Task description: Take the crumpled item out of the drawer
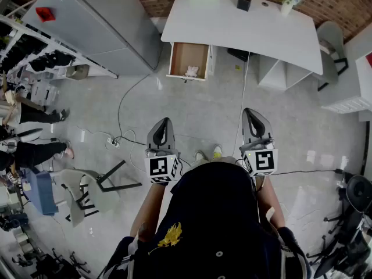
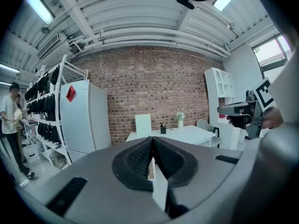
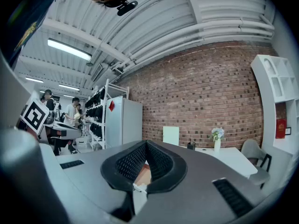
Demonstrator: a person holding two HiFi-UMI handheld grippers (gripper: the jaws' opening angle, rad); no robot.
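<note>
Left tongs (image 1: 165, 122) and right tongs (image 1: 250, 112) are held, in the head view, well apart from the open drawer (image 1: 185, 54) of the table (image 1: 244, 28), where the crumpled item (image 1: 191, 71) is lying. In the left gripper view the jaws are pressed together; in the right gripper view also.

Far beyond the fingertips (image 1: 165, 124), a white desk (image 1: 244, 31) bore a pen holder (image 1: 244, 3) and flower vase (image 1: 288, 0); its open drawer (image 1: 186, 53) held a crumpled item (image 1: 191, 71).

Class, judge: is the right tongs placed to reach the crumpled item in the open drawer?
Probably not yet. The right tongs are shut and far back from the crumpled item in the open drawer; the floor between looks free, so stepping closer should do.
</note>
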